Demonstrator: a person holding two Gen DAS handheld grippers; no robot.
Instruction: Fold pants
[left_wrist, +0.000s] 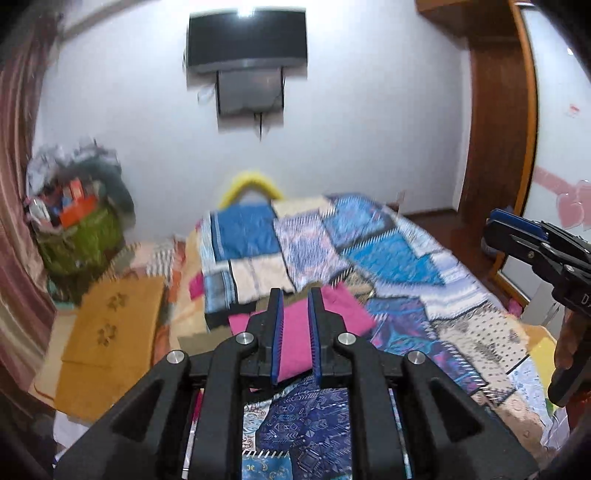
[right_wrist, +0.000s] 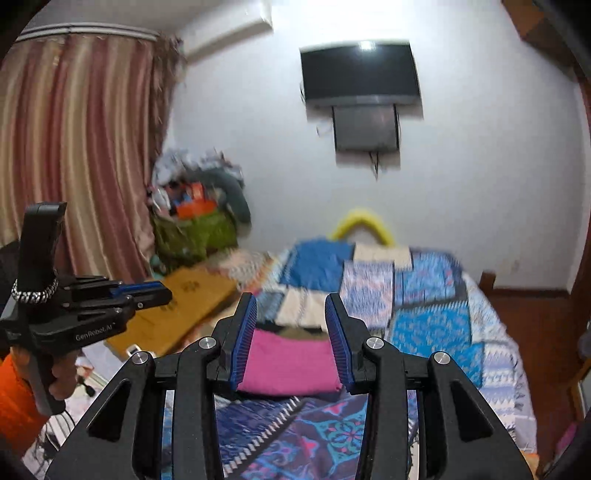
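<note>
1. Bed (left_wrist: 406, 266): fills the middle of both views and is covered by a patchwork quilt (right_wrist: 436, 317) in blue, white and purple. Its far end lies near the white wall.
2. Striped curtain (right_wrist: 74, 147): hangs at the left of the room, beside a heap of clothes and bags (right_wrist: 199, 210) in the corner.
3. Television (left_wrist: 247, 40): mounted high on the white wall, with a darker panel directly below it.
4. Wooden wardrobe frame (left_wrist: 495, 122): stands at the right edge of the left wrist view.
5. Tan cardboard sheet (left_wrist: 110, 325): lies left of the bed, lower than the quilt.
6. Pink pants (right_wrist: 288, 365): folded into a compact rectangle, they rest flat on the quilt at the near part of the bed, seen between and beyond the jaws in each wrist view. Neither gripper touches them.
7. Right gripper (right_wrist: 291, 317): held above the bed, its jaws stand partly apart with nothing between the blue pads.
8. Left gripper (left_wrist: 295, 314): held above the bed at the left of its partner, its jaws show a narrow gap and hold nothing; a hand (right_wrist: 61, 376) with an orange sleeve grips its handle.
</note>
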